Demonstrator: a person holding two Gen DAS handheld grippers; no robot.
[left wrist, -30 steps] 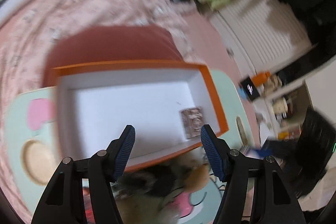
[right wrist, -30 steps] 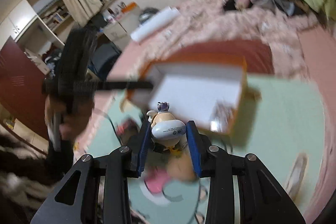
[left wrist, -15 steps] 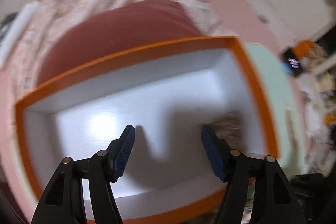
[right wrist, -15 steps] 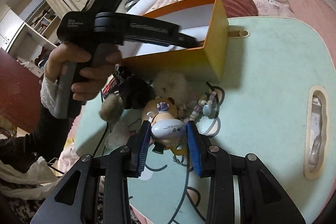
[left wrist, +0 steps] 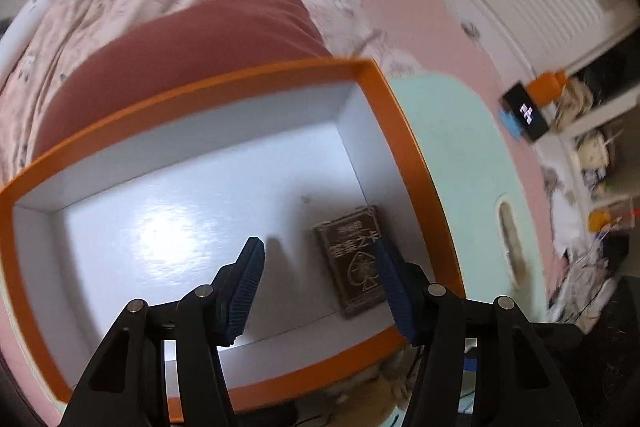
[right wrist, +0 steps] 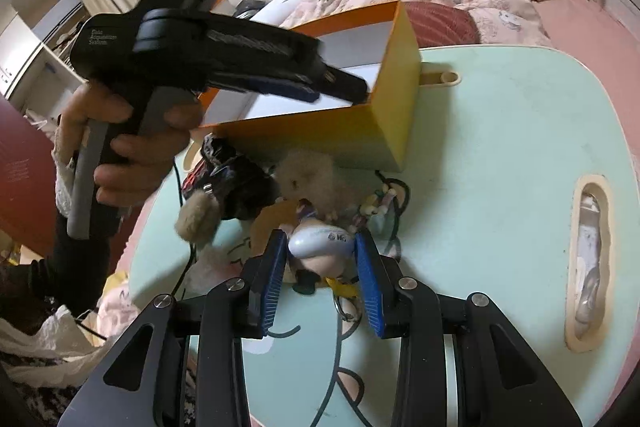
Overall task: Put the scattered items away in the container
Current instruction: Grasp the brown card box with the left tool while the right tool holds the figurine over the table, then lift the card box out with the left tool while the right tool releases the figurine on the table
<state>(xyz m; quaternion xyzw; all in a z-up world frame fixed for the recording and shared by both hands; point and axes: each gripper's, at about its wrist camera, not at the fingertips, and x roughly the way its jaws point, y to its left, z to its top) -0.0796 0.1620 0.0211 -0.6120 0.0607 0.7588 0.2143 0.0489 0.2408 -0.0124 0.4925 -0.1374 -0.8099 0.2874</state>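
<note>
Mint table [left wrist: 448, 147] — orange box [left wrist: 384, 95]; card deck [left wrist: 352, 259] inside

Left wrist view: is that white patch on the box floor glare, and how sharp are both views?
Left wrist view: yes, it is glare on the glossy floor of the box; the box rim is smeared by motion blur, though the card pack is legible. Right wrist view: mostly sharp, with fisheye bending at the table edge.
</note>
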